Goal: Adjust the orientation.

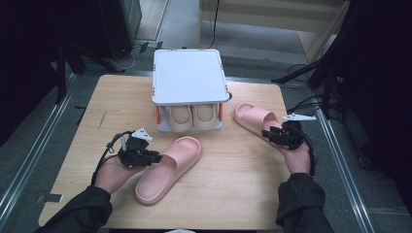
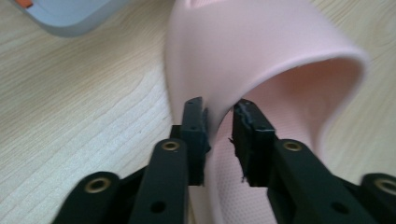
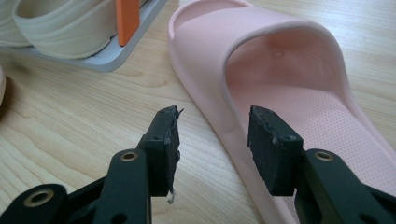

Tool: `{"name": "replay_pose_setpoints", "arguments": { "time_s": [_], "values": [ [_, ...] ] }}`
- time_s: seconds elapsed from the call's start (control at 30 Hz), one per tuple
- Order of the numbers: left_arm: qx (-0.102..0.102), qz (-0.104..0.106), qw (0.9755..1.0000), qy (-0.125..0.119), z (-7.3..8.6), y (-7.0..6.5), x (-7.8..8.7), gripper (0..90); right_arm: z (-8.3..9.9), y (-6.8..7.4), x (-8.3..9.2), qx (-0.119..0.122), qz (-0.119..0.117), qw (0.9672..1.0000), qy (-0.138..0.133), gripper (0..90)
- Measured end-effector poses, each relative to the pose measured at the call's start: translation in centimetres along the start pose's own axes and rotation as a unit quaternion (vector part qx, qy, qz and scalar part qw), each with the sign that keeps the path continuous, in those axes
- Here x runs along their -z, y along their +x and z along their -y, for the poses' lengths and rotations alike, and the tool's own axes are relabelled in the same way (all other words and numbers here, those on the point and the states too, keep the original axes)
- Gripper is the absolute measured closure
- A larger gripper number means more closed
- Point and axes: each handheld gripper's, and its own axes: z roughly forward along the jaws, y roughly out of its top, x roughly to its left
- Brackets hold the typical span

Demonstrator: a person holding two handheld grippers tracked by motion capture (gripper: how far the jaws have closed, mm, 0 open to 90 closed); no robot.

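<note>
Left gripper view: my left gripper [image 2: 218, 140] has its jaws straddling the near slipper's [image 2: 261, 60] strap edge, nearly closed, for lifting.
Right gripper [image 3: 212, 144]: jaws apart, astride the far slipper's [image 3: 289, 93] sidewall.
Rack [image 1: 189, 77]: beige pair shelved, tabletop [image 1: 233, 174] behind.

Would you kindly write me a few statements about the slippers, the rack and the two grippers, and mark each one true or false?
1. The left gripper straddles the side wall of a pink slipper. True.
2. The right gripper is shut on the other pink slipper. False: it is open, astride the slipper's edge.
3. A beige pair sits on the lower level of the white rack. True.
4. Both pink slippers are stacked on the rack's top. False: they lie on the wooden table.
</note>
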Motion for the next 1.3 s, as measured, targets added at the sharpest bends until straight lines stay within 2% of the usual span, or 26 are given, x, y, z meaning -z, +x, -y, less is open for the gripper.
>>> {"name": "replay_pose_setpoints", "arguments": {
  "time_s": [0.1,0.2,0.3,0.4,0.47,0.63,0.7,0.8,0.87,1.03,1.2,1.3],
  "values": [
    [-0.003,0.001,1.0000,-0.009,0.2,0.2,1.2,67.4,0.0,0.5,-0.2,0.006,-0.003,0.9999,0.009,55.5],
    [0.001,0.004,0.9997,-0.024,0.6,0.5,2.4,68.1,-0.1,1.6,-0.3,0.018,-0.011,0.9997,0.015,58.7],
    [0.015,0.005,0.9994,-0.030,1.1,1.3,3.3,70.8,-0.1,2.8,-0.6,0.035,-0.023,0.9990,0.017,60.0],
    [0.029,-0.005,0.9994,-0.015,1.6,2.2,3.0,78.0,0.0,3.9,-1.0,0.041,-0.038,0.9981,0.025,63.8],
    [0.038,-0.003,0.9993,0.005,1.9,2.6,2.3,80.7,0.0,4.8,-1.1,0.051,-0.046,0.9973,0.026,68.0],
    [0.034,0.008,0.9988,0.034,2.2,2.7,0.7,81.5,-0.1,7.6,-1.9,0.059,-0.087,0.9942,0.024,76.7],
    [0.036,0.012,0.9986,0.037,2.3,2.8,0.3,81.3,-0.2,8.8,-2.5,0.061,-0.112,0.9916,0.024,78.6],
    [0.033,0.020,0.9982,0.045,2.3,2.7,-0.1,81.3,-0.3,10.3,-3.4,0.070,-0.136,0.9879,0.029,79.9],
    [0.029,0.017,0.9983,0.047,2.3,2.4,-0.3,81.6,-0.2,11.3,-4.0,0.076,-0.150,0.9850,0.036,80.1],
    [0.025,0.024,0.9981,0.051,2.4,2.1,-0.3,81.6,0.1,14.0,-5.6,0.102,-0.173,0.9776,0.063,81.1],
    [0.017,0.034,0.9978,0.054,2.4,1.5,-0.5,81.5,0.5,16.1,-7.2,0.123,-0.193,0.9701,0.082,81.1],
    [0.010,0.038,0.9977,0.055,2.4,1.2,-0.6,81.2,0.7,17.2,-7.8,0.132,-0.197,0.9672,0.090,81.1]
  ]
}}
